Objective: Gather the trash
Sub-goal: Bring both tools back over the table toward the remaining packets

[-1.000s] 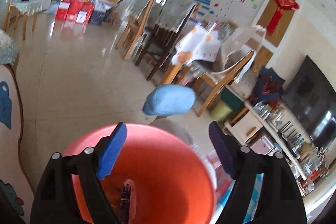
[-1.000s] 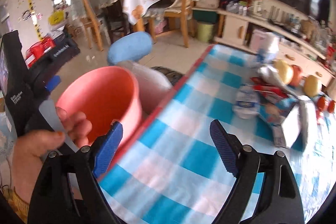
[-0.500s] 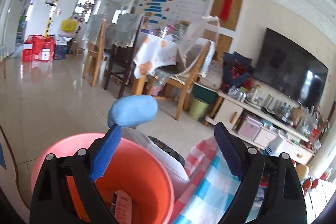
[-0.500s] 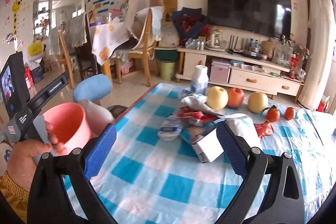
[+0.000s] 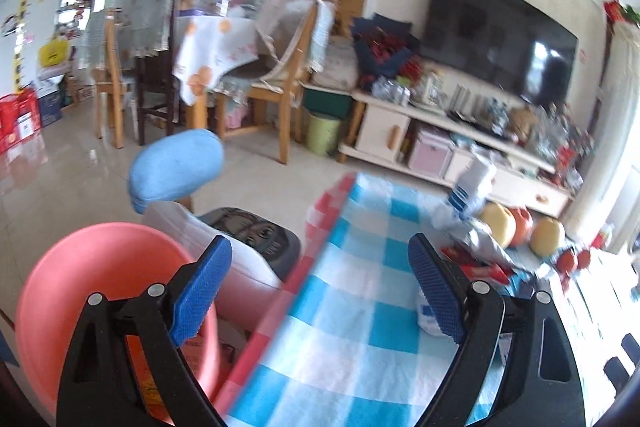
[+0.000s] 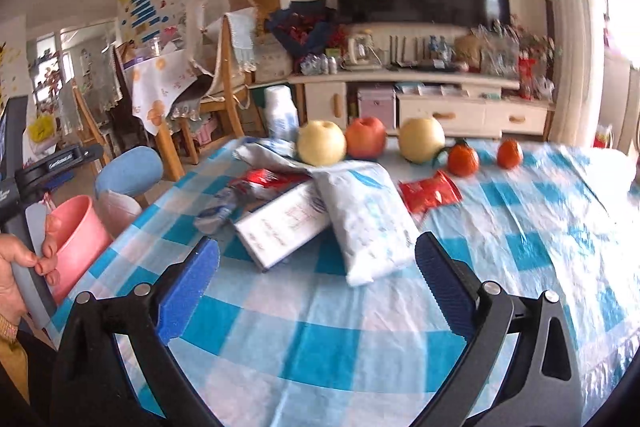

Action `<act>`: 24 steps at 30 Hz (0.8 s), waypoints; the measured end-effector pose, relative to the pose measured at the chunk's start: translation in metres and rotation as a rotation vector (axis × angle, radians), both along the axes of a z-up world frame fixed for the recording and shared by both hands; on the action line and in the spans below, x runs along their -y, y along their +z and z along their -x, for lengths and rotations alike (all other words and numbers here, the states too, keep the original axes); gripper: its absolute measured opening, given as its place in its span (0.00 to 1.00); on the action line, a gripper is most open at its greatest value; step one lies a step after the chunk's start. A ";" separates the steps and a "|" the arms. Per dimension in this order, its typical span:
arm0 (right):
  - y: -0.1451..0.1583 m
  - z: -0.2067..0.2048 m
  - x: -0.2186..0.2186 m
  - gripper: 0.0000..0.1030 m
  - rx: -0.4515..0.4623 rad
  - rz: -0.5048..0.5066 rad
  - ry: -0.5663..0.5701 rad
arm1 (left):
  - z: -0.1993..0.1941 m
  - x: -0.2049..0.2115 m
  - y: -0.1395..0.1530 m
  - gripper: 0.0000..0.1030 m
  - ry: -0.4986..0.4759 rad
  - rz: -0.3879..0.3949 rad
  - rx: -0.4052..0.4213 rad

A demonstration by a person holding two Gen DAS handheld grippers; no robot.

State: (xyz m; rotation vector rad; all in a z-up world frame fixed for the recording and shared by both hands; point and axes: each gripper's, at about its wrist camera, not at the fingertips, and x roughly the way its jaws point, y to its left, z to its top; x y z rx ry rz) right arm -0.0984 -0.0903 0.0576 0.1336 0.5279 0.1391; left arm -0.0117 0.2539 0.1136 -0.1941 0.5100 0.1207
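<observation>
Right wrist view: our right hand-held gripper [image 6: 316, 279] opening, empty; left hand-held gripper [image 5: 320, 287] wide, empty. We should straddle the white packet [image 6: 366, 223] squarely, then carry it to the pink bin [image 6: 78, 239].

The checked tablecloth [image 6: 520, 227] looks like thin, wrinkled plastic sheet with a slight sheen; the pink bin [image 5: 80, 291] is smooth plastic; the white box [image 6: 284, 223] is matt card. The gripper pads [image 6: 188, 291] are ridged blue rubber on matt black plastic; the floor [image 5: 60, 187] is glossy tile.
</observation>
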 end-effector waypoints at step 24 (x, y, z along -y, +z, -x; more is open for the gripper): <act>-0.036 -0.144 0.130 0.94 -0.176 -0.138 -0.089 | -0.171 0.083 -0.015 0.80 -0.180 0.267 -0.218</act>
